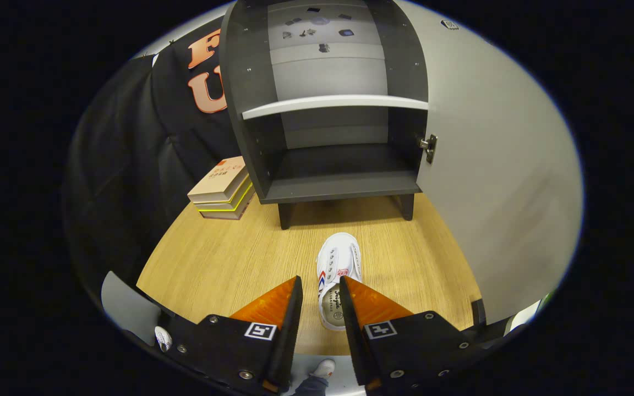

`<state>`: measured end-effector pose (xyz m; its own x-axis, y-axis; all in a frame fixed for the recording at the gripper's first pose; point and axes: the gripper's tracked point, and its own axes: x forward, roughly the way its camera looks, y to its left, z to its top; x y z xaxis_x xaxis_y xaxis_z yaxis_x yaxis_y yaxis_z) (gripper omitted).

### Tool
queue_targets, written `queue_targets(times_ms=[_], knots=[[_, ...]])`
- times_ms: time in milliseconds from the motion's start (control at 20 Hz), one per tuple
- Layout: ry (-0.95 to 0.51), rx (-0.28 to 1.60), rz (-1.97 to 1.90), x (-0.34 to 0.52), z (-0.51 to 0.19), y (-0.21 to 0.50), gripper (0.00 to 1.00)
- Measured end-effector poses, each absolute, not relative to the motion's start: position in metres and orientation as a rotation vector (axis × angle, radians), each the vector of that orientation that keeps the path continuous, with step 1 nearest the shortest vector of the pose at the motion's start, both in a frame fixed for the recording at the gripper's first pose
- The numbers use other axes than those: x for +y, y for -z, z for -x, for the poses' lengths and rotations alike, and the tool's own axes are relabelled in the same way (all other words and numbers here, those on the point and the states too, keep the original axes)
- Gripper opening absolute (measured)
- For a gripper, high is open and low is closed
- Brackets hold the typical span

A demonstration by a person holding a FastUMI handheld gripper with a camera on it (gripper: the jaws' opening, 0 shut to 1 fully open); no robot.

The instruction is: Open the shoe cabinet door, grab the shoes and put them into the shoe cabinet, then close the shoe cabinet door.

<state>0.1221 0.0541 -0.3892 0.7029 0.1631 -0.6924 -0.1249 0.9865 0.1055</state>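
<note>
A white canvas shoe [339, 258] with red and blue side marks lies on the wooden table [223, 264], toe pointing at the cabinet. My gripper [321, 279] is open and sits over the shoe's heel end. The right finger [369, 302] overlaps the heel's right side, while a strip of table shows between the left finger [275, 302] and the shoe. The dark grey shoe cabinet [344, 187] stands beyond the shoe on short legs. Its pale door [493, 181] is swung wide open to the right. Its lower compartment under the white shelf [333, 103] holds nothing.
A stack of books [223, 190] lies on the table left of the cabinet, against the black cloth wall. The open door walls off the table's right side. Below the table edge, a person's shoe [323, 367] shows on the floor.
</note>
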Motion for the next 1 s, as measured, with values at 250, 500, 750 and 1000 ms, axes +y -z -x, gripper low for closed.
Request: queue_targets(times_ms=[250, 500, 750, 1000], knots=[[-0.183, 0.883, -0.071, 0.062, -0.13, 0.44, 0.44], [-0.178, 0.983, -0.074, 0.063, -0.136, 0.488, 0.44], [-0.174, 1.059, -0.091, 0.062, -0.143, 0.513, 0.44], [-0.185, 1.092, -0.101, 0.072, -0.151, 0.534, 0.28]])
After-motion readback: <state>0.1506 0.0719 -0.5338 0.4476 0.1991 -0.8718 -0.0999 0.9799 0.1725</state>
